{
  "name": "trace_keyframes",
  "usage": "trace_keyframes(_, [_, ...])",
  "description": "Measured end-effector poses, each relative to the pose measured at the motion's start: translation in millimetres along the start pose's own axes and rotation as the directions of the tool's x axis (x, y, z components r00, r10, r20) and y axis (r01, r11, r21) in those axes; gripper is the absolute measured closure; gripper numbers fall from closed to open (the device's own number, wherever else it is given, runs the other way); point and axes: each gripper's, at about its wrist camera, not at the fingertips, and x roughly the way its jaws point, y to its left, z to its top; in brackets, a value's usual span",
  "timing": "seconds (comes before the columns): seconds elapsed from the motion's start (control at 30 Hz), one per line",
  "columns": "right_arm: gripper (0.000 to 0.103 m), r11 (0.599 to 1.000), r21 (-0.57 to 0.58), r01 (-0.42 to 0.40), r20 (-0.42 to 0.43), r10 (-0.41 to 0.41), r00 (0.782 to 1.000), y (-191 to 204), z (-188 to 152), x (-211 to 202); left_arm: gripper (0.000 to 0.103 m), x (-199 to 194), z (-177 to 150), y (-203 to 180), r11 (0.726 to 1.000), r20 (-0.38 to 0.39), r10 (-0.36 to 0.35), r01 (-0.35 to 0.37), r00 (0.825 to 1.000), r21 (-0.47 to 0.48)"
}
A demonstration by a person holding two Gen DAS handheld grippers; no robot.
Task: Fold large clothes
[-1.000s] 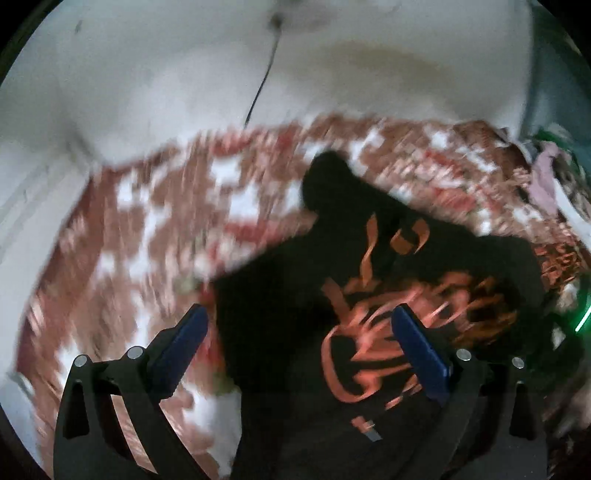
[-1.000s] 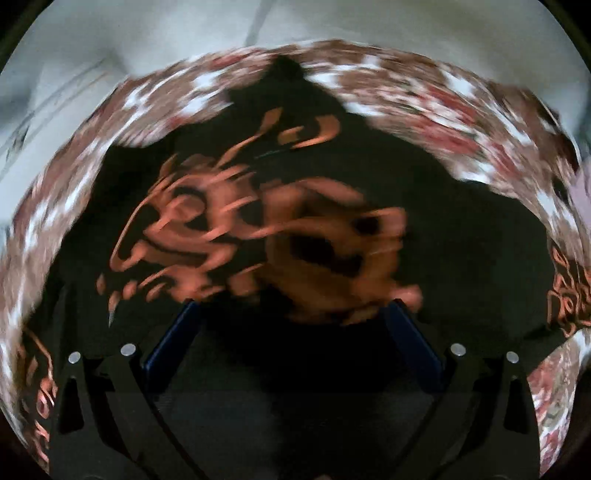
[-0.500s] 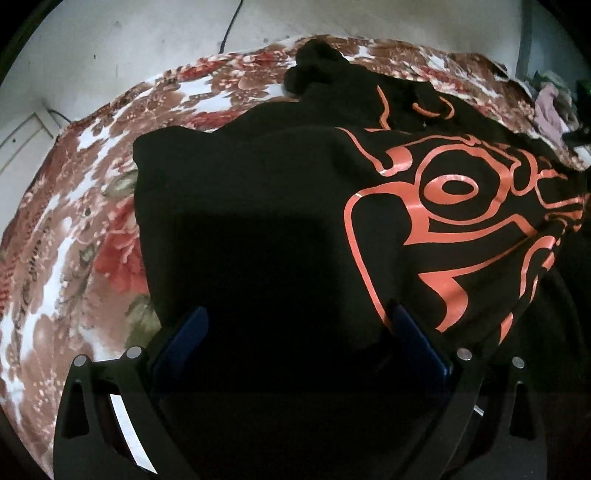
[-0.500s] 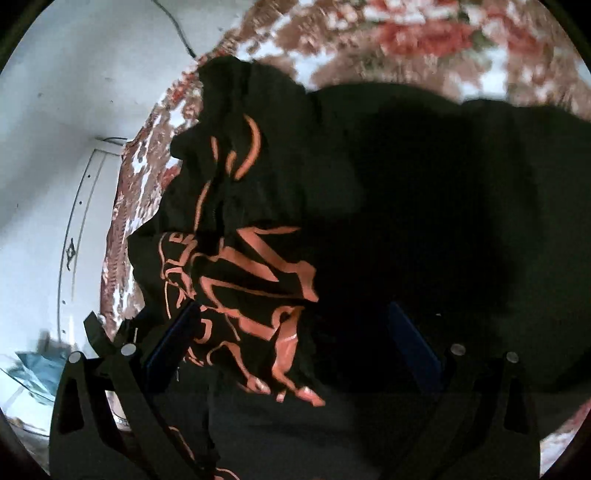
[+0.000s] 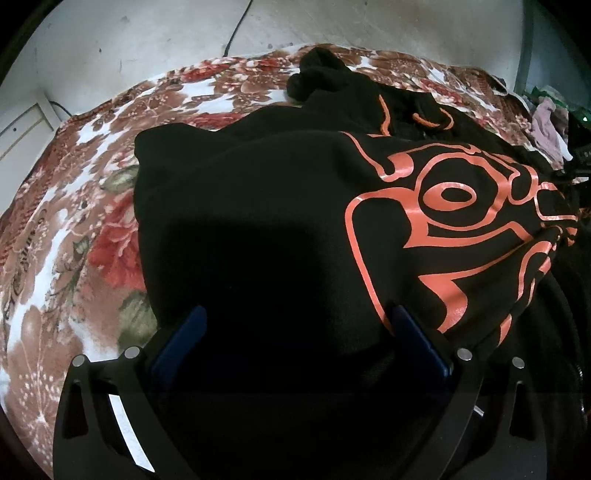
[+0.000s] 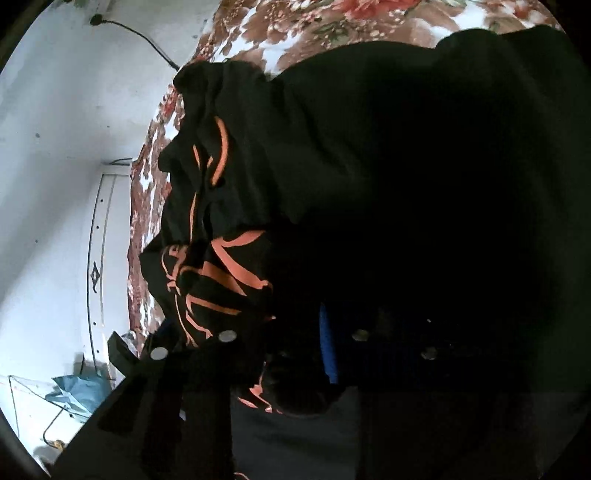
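A large black garment (image 5: pixel 280 206) with an orange print lies bunched on a floral bedspread (image 5: pixel 66 221). My left gripper (image 5: pixel 295 328) hangs low over its near part, blue pads wide apart, open, with cloth between and under them. In the right wrist view the same garment (image 6: pixel 369 147) fills the frame. My right gripper (image 6: pixel 295 343) has closed its fingers on a fold of the printed black cloth; one blue pad (image 6: pixel 328 347) shows beside the pinched fabric.
A white wall with a black cable (image 5: pixel 236 29) is behind the bed. A pile of pale clothes (image 5: pixel 546 125) lies at the far right. A white panel (image 6: pixel 99 236) and a blue bag (image 6: pixel 77 391) are beside the bed on the left.
Both grippers dropped down close to the garment. The right gripper's fingers went from wide apart to closed on the printed cloth. The left gripper has held still for the last half second.
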Motion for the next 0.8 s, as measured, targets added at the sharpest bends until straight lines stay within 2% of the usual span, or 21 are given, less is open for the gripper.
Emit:
trace_keyframes(0.17, [0.082,0.999,-0.048,-0.016,0.103,0.021,0.994,17.8,6.2,-45.4,0.005,0.1,-0.2,-0.5,1.0,0.001,0.005,-0.005,1.0,0.003])
trace_keyframes(0.23, [0.083,0.997,-0.073,0.004,0.126,0.005,0.992,22.2,10.3,-56.4,0.005,0.1,-0.4,-0.9,1.0,0.004,0.011,-0.011,1.0,0.009])
trace_keyframes(0.37, [0.083,0.992,-0.04,0.12,0.073,-0.117,0.99,-12.3,17.3,-32.0,0.004,0.5,0.6,-2.4,1.0,0.0,0.023,-0.023,1.0,0.018])
trace_keyframes(0.4, [0.081,0.992,-0.039,0.119,0.062,-0.116,0.991,-21.5,17.0,-24.4,0.004,0.9,0.8,-3.6,0.999,-0.001,0.03,-0.03,1.0,0.023])
trace_keyframes(0.43, [0.07,0.992,-0.042,0.116,0.065,-0.113,0.991,-26.5,16.0,-20.4,0.004,1.1,0.9,-5.1,0.999,-0.001,0.039,-0.039,0.999,0.029])
trace_keyframes(0.47, [0.046,0.992,-0.053,0.117,0.074,-0.113,0.991,-30.7,14.6,-17.9,0.004,1.7,1.1,-6.1,0.998,-0.003,0.047,-0.046,0.999,0.034])
trace_keyframes(0.53, [0.03,0.995,-0.076,0.071,0.085,-0.064,0.994,-32.7,11.3,-19.3,0.004,2.6,1.3,-6.4,0.998,-0.005,0.051,-0.05,0.999,0.037])
trace_keyframes(0.57, [0.016,0.994,-0.082,0.074,0.091,-0.066,0.994,-31.2,10.2,-22.3,0.004,2.8,1.3,-6.4,0.998,-0.006,0.05,-0.05,0.999,0.036])
trace_keyframes(0.6, [0.008,0.99,-0.101,0.102,0.107,-0.092,0.99,-25.1,6.5,-28.9,0.004,2.6,1.2,-6.5,0.998,-0.006,0.049,-0.049,0.999,0.035])
trace_keyframes(0.63, [0.004,0.984,-0.127,0.129,0.128,-0.113,0.985,-17.8,2.4,-36.8,0.004,2.5,1.2,-6.2,0.998,-0.005,0.048,-0.047,0.999,0.034])
trace_keyframes(0.73, [0.004,0.975,-0.185,0.121,0.163,-0.091,0.982,6.3,-11.5,-57.5,0.004,2.5,1.3,-5.4,0.998,-0.003,0.046,-0.046,0.999,0.031])
trace_keyframes(0.8, [0.004,0.957,-0.25,0.15,0.192,-0.102,0.976,30.9,-23.9,-65.0,0.004,2.4,0.8,-5.5,0.998,-0.003,0.045,-0.045,0.999,0.032])
